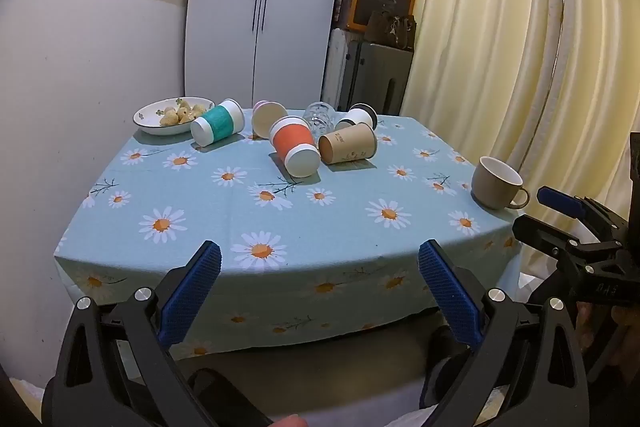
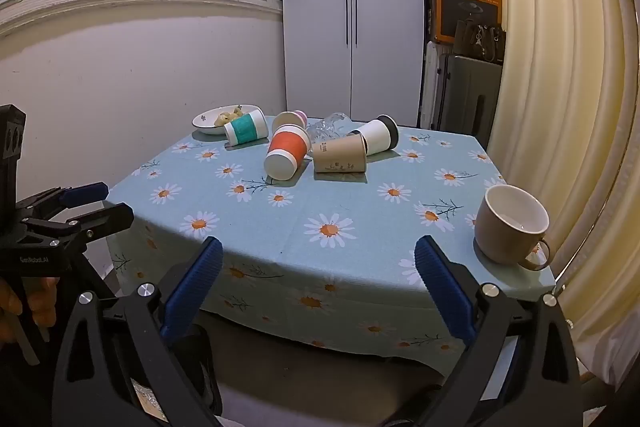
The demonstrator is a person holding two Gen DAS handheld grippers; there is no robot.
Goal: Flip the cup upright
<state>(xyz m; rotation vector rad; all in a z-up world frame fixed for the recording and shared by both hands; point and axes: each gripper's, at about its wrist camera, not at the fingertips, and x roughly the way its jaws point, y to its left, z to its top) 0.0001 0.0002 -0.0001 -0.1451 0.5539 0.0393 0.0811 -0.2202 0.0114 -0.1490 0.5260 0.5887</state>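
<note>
Several cups lie on their sides at the far half of the table: a teal-banded cup (image 1: 218,123) (image 2: 245,127), a pink cup (image 1: 268,119) (image 2: 289,119), an orange-banded cup (image 1: 295,146) (image 2: 288,151), a brown paper cup (image 1: 349,143) (image 2: 340,157), a clear glass (image 1: 319,117) (image 2: 328,126) and a white cup with a black lid (image 1: 358,117) (image 2: 378,135). A beige mug (image 1: 498,183) (image 2: 511,225) stands upright at the right front corner. My left gripper (image 1: 320,259) and right gripper (image 2: 318,257) are open and empty, in front of the table's near edge.
The table (image 1: 224,215) (image 2: 360,199) has a blue daisy cloth. A plate of snacks (image 1: 172,115) (image 2: 218,119) sits at the far left. A white cabinet, stacked boxes and a suitcase stand behind. A cream curtain (image 2: 560,87) hangs close to the right edge.
</note>
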